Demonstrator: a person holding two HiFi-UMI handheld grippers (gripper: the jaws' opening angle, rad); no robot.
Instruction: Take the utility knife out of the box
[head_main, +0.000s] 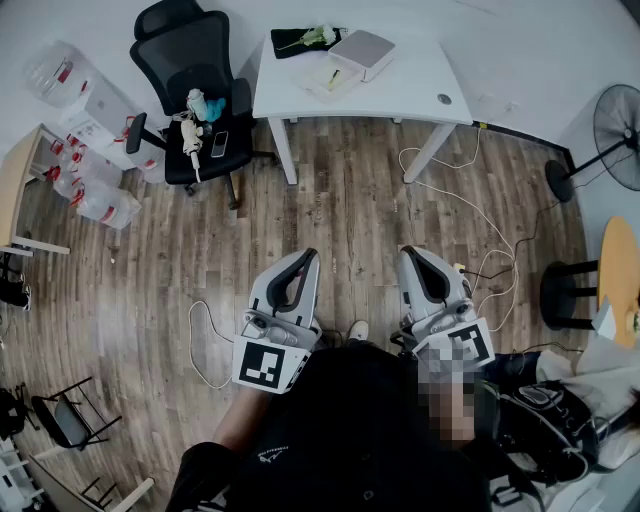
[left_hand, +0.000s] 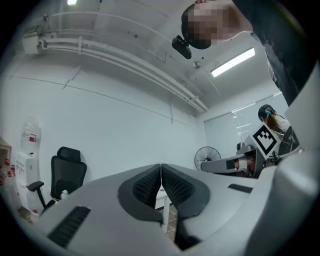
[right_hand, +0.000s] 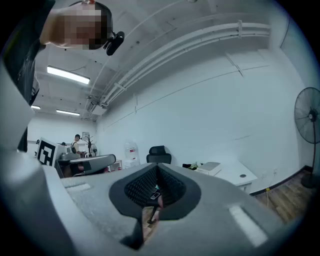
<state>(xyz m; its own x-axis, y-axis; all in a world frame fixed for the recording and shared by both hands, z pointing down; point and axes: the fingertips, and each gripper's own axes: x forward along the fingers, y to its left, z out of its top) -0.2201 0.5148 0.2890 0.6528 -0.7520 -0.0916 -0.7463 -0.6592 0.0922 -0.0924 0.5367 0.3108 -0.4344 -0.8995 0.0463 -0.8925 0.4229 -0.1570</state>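
Task not started; this is the approach step. Left claw (head_main: 305, 255) and right claw (head_main: 410, 252) are held low and close to the person's body, over the wooden floor (head_main: 350, 190), well apart from the white tabletop (head_main: 400, 98).

Both claws point forward and slightly up, side by side, marker cubes toward the person. Left gripper view: left claw clenched, pads pressed together, nothing between them. Right gripper view: right claw also clenched at the tips, empty; only the far office chair (head_main: 195, 60) shows through the gap below the pads.

The box (head_main: 362, 52), pale and lidded, sits at the far edge of the tabletop near its middle. Utility knife not visible, probably inside the box, can't confirm.

Next move, as I judge it: walk to the tabletop, release the claws, get the lid up with one claw, then reach in with the other.
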